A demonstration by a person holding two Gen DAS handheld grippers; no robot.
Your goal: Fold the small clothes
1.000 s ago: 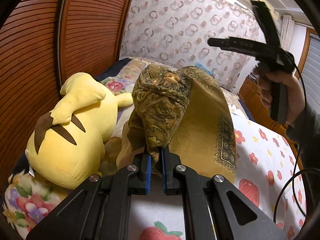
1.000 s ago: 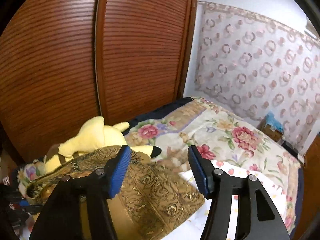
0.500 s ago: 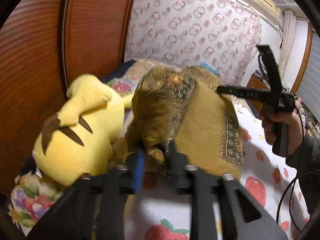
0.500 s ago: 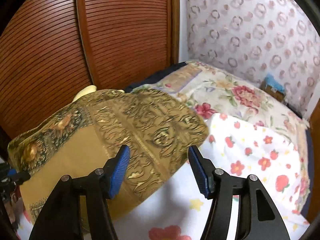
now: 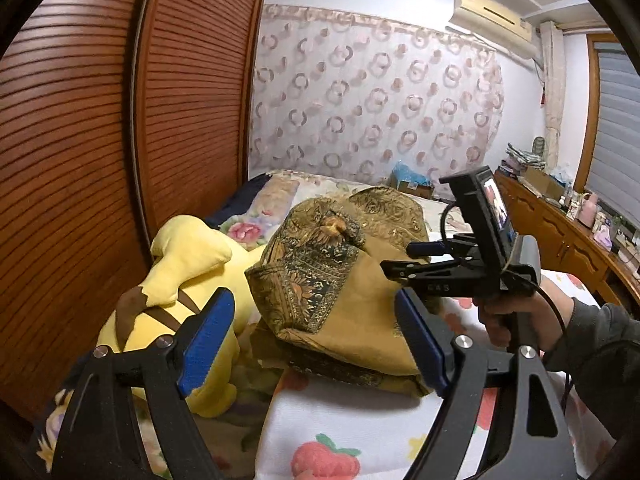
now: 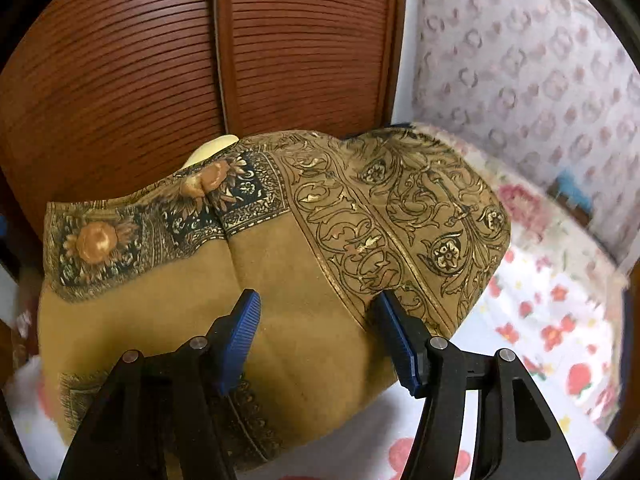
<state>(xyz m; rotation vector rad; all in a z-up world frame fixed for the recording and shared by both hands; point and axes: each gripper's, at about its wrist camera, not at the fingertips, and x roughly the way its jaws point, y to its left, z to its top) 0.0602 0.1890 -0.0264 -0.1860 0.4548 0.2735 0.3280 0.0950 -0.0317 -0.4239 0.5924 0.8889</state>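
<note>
A mustard-brown cloth with dark ornate borders lies folded in a heap on the bed, leaning against a yellow plush toy. My left gripper is open and empty, just in front of the cloth's near edge. In the right wrist view the same cloth fills the middle. My right gripper is open, its blue pads just above the cloth's plain part. In the left wrist view the right gripper reaches over the cloth from the right.
A yellow plush toy lies left of the cloth against the brown slatted wardrobe doors. The bed has a white strawberry-print sheet and a floral quilt. A wooden dresser with small items runs along the right.
My left gripper opened and let go of the cloth, which dropped into a heap on the bed. My right gripper came down from high up to just over the cloth.
</note>
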